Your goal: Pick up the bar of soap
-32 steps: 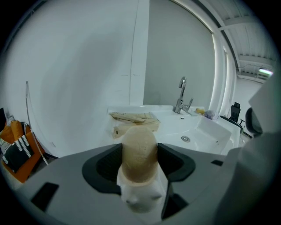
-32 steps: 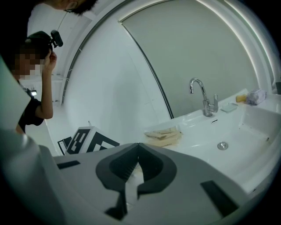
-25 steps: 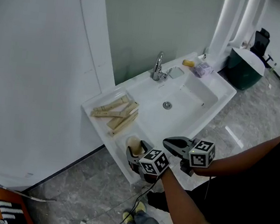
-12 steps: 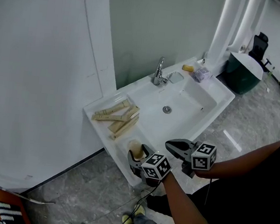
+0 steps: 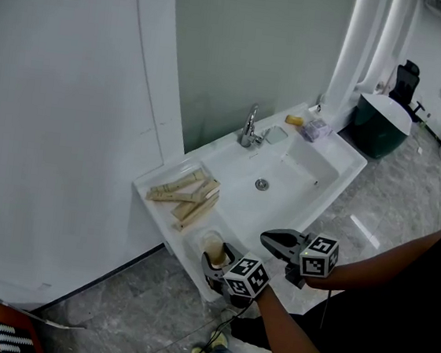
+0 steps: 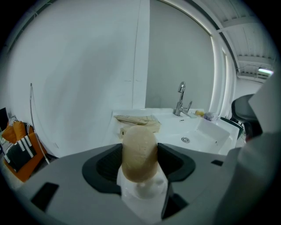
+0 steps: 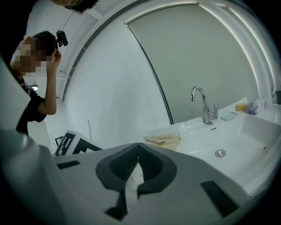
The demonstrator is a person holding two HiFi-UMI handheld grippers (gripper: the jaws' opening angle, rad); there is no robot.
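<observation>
No text, brand or number is legible; the left gripper (image 5: 213,253) and right gripper (image 5: 266,236) cubes show only square markers.

White sink (image 5: 305,164) with faucet (image 5: 248,125), wooden strips (image 5: 182,197) beside basin.

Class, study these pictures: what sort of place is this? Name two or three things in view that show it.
Probably a bathroom or washroom: a white sink with a chrome tap against the wall, a bar of soap, and a grey stone-look floor.
</observation>
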